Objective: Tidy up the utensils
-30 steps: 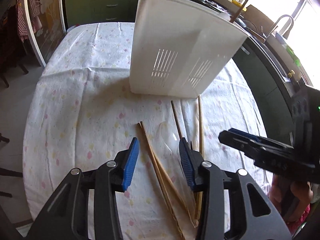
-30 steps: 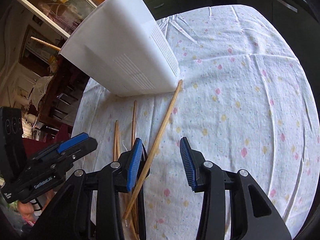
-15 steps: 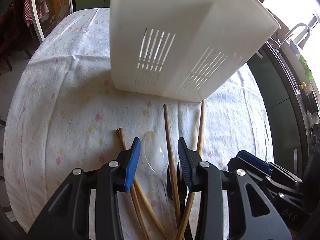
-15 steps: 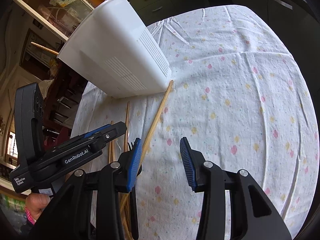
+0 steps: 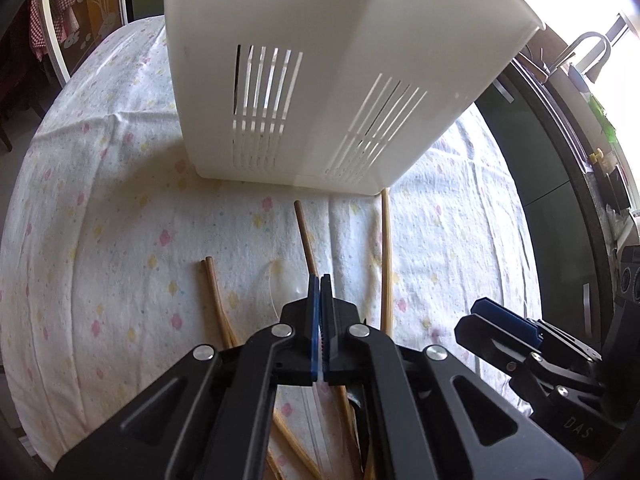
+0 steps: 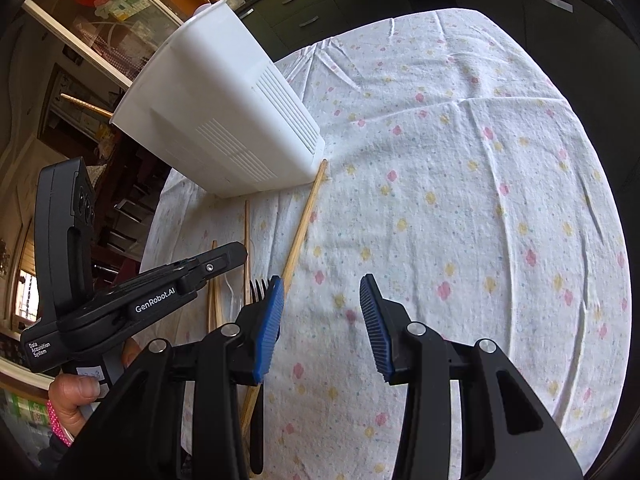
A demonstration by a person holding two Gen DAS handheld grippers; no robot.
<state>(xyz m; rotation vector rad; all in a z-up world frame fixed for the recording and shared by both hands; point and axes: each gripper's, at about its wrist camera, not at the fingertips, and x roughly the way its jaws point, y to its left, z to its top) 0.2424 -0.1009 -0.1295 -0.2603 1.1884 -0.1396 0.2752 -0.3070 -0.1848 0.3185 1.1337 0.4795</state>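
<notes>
Loose utensils lie on the flowered tablecloth [image 5: 100,240] in front of a white slotted utensil holder [image 5: 320,60] [image 6: 224,120]. They are a dark chopstick [image 5: 304,232], a pale chopstick [image 5: 386,248], a pair of chopsticks [image 5: 214,292], a clear plastic spoon [image 5: 280,280] and a black fork [image 6: 258,286]. My left gripper [image 5: 320,280] [image 6: 240,250] is shut, its tips down at the dark chopstick. I cannot tell whether they pinch it. My right gripper [image 6: 320,280] [image 5: 476,318] hangs open over bare cloth, just right of the pale chopstick [image 6: 304,220].
Two wooden sticks [image 6: 86,104] poke out of the holder's top. A hand [image 6: 76,396] grips the left tool. Dark cabinets [image 6: 304,12] and a counter with a tap [image 5: 584,52] border the table. Open cloth stretches to the right [image 6: 480,200].
The left jaws went from wide open to shut. The left gripper came forward and down toward the holder, over the dark chopstick. The right gripper's jaws kept their width.
</notes>
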